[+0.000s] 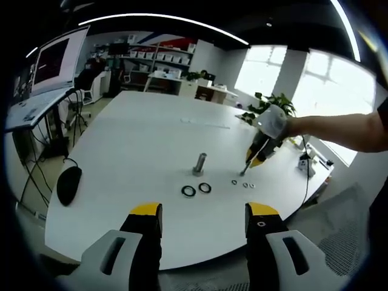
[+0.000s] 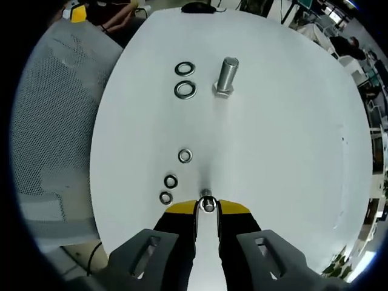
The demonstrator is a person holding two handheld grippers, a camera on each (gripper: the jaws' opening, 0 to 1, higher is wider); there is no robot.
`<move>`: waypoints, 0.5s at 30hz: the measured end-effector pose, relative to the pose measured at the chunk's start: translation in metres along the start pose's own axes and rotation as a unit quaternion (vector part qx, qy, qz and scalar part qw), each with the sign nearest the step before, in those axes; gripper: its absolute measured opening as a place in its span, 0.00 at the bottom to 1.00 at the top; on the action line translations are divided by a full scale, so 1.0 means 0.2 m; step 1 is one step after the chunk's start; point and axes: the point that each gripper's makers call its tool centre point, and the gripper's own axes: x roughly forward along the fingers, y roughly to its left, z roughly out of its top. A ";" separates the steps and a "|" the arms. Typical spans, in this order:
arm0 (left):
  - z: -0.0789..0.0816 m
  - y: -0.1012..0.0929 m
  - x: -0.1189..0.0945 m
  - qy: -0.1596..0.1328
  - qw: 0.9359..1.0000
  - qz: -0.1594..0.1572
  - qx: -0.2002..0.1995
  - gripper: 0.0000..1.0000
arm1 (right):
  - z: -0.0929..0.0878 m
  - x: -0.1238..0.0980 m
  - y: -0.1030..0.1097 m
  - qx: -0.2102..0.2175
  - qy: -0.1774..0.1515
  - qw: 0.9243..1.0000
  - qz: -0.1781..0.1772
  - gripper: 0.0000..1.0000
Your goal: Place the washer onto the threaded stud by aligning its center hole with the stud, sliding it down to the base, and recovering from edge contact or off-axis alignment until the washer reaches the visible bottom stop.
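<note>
Washer [image 2: 208,204] sits pinched between the yellow tips of the right gripper [image 2: 208,207], whose jaws are nearly closed on it, low over the near edge of the white table [image 2: 285,139]. Farther along the table, the threaded stud [image 2: 226,77] stands upright on its hex head, well apart from the held washer. Two larger dark rings [image 2: 185,90] lie just left of the stud, and three small loose washers [image 2: 185,156] lie scattered between the rings and the gripper, left of its tips.

In the left gripper view, the left gripper [image 1: 204,210] hovers off the near table edge with its jaws wide apart and nothing between them. From there the stud [image 1: 199,163] stands mid-table, the dark rings [image 1: 188,191] just in front of it, and the right gripper [image 1: 245,172] reaches down from the right in a gloved hand [image 1: 273,123], its tips at the table near the small washers. A black mouse [image 1: 68,184] lies at the left edge
</note>
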 end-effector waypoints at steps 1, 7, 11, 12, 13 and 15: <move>0.00 0.00 0.00 0.001 1.000 0.000 0.000 0.54 | 0.00 0.00 0.00 0.000 0.000 1.000 0.001 0.13; 0.00 0.00 0.00 0.002 1.000 0.001 -0.002 0.54 | -0.02 0.03 -0.01 0.004 0.004 1.000 0.007 0.13; 0.00 0.00 0.00 0.002 1.000 0.001 -0.002 0.54 | -0.02 0.04 -0.01 0.005 0.005 1.000 0.010 0.13; 0.00 0.00 0.00 0.002 1.000 0.001 -0.002 0.54 | -0.02 0.03 -0.01 0.006 0.006 1.000 0.011 0.13; 0.00 0.00 0.00 0.002 1.000 0.001 -0.002 0.54 | -0.02 0.04 -0.01 0.005 0.006 1.000 0.012 0.13; 0.00 0.00 0.00 0.001 1.000 0.002 -0.003 0.54 | -0.02 0.04 -0.01 0.005 0.009 1.000 0.013 0.13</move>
